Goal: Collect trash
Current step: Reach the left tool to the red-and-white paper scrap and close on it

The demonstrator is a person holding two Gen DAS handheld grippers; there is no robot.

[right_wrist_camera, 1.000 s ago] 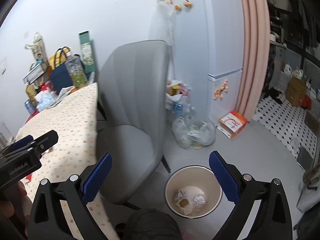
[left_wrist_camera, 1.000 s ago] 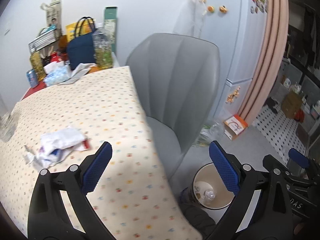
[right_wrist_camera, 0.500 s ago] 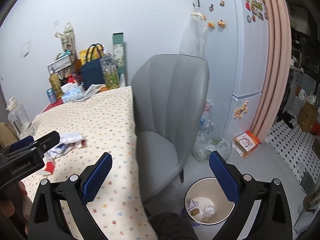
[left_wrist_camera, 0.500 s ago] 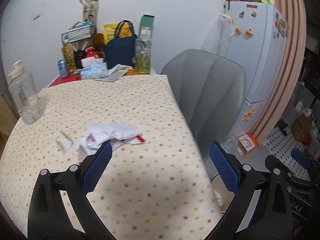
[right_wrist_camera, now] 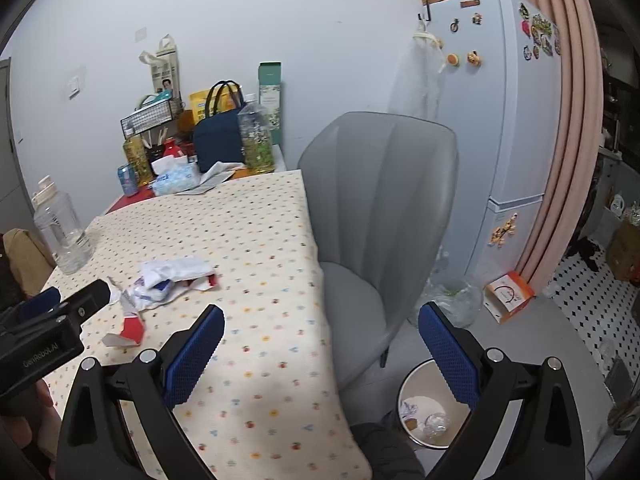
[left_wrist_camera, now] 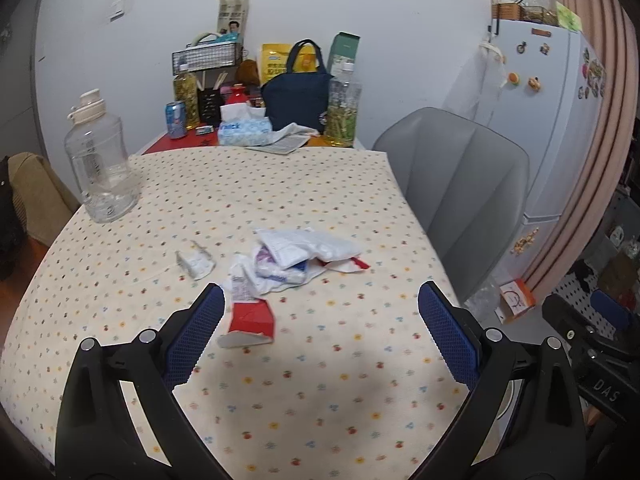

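Since the earlier frames both sets of tongs have been swung away from the floor and toward the surface [left_wrist_camera: 320, 200]: the trash that lay off to the left edge of the left wrist view a second ago is now seen nearly centred ahead of the left tongs [left_wrist_camera: 320, 328], and the bin, then centred under the right tongs [right_wrist_camera: 320, 340], is now seen low at the right of the right wrist view.

The left tongs are held spread wide, nothing between the blue pads [left_wrist_camera: 196, 332], above the dotted cloth. Just ahead of the left pad a torn red-and-white carton piece [left_wrist_camera: 250, 322] is lying flat. Beyond it a heap of crumpled white wrappers [left_wrist_camera: 296, 258] is resting near the middle of the surface, and a small white scrap [left_wrist_camera: 195, 262] is lying just to its left, apart from the heap.

The right tongs are also held spread and empty, positioned over the right-hand edge of the surface beside the grey chair [right_wrist_camera: 384, 208]. The round bin [right_wrist_camera: 430, 408] stands on the floor below, partly hidden behind the right pad; some paper and clear plastic are seen inside it.

A clear water jug [left_wrist_camera: 100, 160] stands upright toward the far left of the surface, well apart from the trash. At the far end a tissue pack [left_wrist_camera: 244, 130], a dark blue bag [left_wrist_camera: 298, 96] and bottles are crowded against the wall. A white fridge [right_wrist_camera: 508, 120] stands behind the chair.
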